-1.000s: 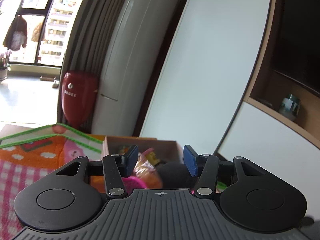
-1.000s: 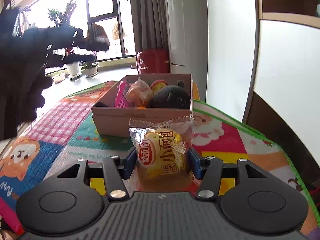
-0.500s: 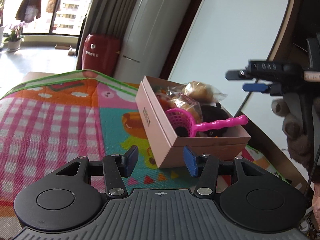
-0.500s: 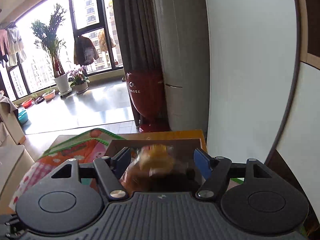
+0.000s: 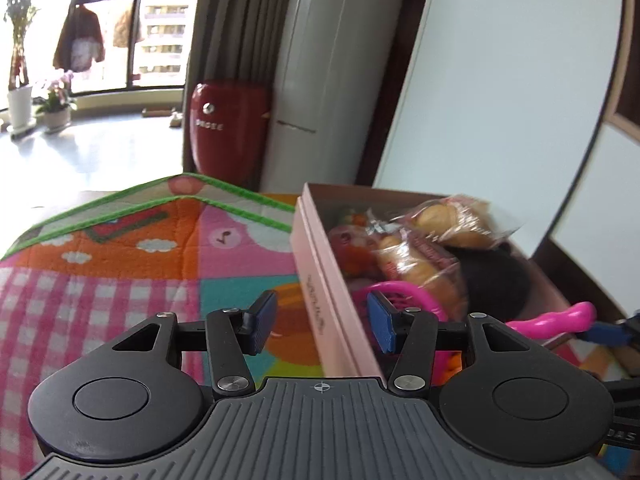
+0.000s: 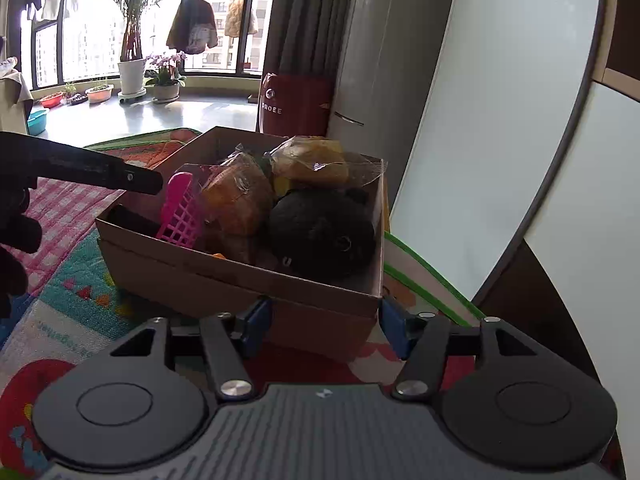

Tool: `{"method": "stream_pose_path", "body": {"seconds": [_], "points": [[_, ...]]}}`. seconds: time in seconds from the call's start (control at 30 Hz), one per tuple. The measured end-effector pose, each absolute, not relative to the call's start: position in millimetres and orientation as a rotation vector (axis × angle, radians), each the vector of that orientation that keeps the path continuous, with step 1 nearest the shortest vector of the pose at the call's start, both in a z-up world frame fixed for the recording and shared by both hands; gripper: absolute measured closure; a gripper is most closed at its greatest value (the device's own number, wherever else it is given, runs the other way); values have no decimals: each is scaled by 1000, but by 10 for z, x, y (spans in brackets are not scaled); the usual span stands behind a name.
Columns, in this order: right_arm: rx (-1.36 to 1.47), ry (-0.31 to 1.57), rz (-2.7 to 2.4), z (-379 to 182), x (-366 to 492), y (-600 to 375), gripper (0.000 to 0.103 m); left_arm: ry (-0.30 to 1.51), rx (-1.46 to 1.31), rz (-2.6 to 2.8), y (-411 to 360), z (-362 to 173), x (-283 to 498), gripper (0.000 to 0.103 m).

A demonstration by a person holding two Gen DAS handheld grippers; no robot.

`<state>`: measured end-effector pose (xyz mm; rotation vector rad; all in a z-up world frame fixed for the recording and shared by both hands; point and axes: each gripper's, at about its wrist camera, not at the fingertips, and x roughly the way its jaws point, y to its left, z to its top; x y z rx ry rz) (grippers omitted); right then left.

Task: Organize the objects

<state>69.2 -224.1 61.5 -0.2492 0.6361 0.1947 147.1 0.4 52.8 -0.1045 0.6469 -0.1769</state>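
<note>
A cardboard box [image 5: 320, 280] [image 6: 224, 280] stands on a colourful play mat [image 5: 120, 280] [image 6: 60, 216]. It holds wrapped bread packets [image 5: 452, 220] [image 6: 312, 160], a pink toy scoop [image 5: 552, 318] [image 6: 180, 208] and a black plush [image 5: 492, 280] [image 6: 320, 232]. My left gripper [image 5: 320, 324] straddles the box's left wall. Its jaws are opening and the pads do not touch the wall. My right gripper [image 6: 325, 326] sits low before the box's near wall, by its right corner. Its jaws are closing with nothing gripped between them.
A red appliance [image 5: 228, 128] [image 6: 296, 104] stands on the floor past the mat, beside a grey curtain and a white wall panel [image 5: 500, 80]. Potted plants [image 6: 132, 64] line the window. The other gripper's arm [image 6: 100, 170] reaches in from the left.
The right gripper let go of the bread packet, which now lies on top in the box, and drew back low to the near wall. The left gripper sank over the box's left wall, jaws wider.
</note>
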Motion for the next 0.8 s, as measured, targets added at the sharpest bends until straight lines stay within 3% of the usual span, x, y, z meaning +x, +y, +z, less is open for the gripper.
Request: {"method": "stream_pose_path", "body": {"seconds": [0.1,0.2,0.47,0.7,0.8], "points": [[-290,593,199,533,697,-2166,41,640,-82,-106,147,467,1519,16],[-269,582,246,503,786,-1991,41,621,-74,-23,411,439,1512,5],[-295,558,268,489,1030,-1355,41,593,-77,105,1003,421,1725,2],[-229,658,308,498,445,-1406,0,509,-123,56,1004,677,1262,3],[-272,652,278,409,98,-1396,0,494,-104,6,878,750,901,3]]}}
